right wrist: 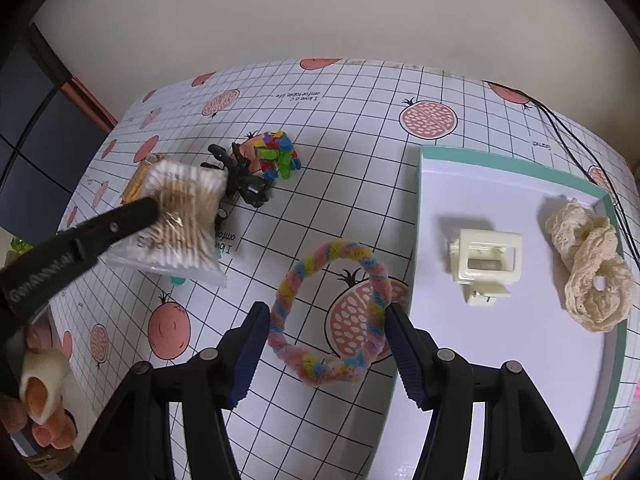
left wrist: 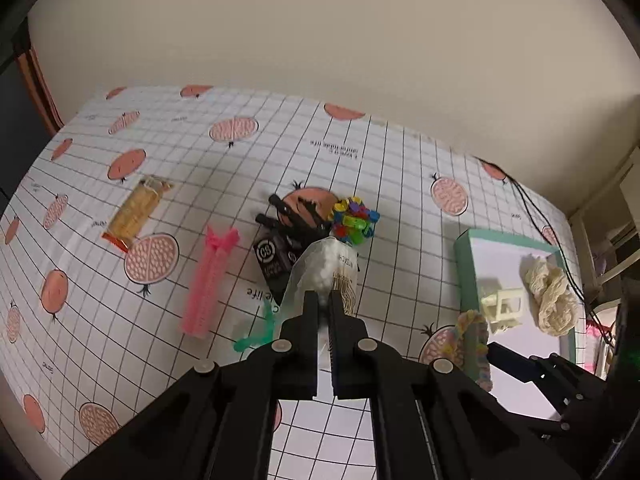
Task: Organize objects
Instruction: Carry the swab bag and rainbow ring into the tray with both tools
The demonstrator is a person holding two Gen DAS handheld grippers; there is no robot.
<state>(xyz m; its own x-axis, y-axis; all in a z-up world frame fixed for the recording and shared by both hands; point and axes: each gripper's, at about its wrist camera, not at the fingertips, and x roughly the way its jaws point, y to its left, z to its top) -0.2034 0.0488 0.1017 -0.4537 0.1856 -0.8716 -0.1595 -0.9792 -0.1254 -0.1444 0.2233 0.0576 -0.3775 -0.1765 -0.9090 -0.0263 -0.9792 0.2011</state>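
Overhead, left tool pinches clear-bagged cotton swabs.

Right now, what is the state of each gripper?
Left gripper: shut on the bag of cotton swabs.
Right gripper: open around the pastel hair tie, not gripping.

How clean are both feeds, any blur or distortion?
Left wrist view: strong fisheye bending of the grid-patterned tablecloth, dark vignetted corners, clear bag of cotton swabs fairly sharp. Right wrist view: same curvature, the bag looks motion-blurred, soft shadow beside the cream plastic hair claw.
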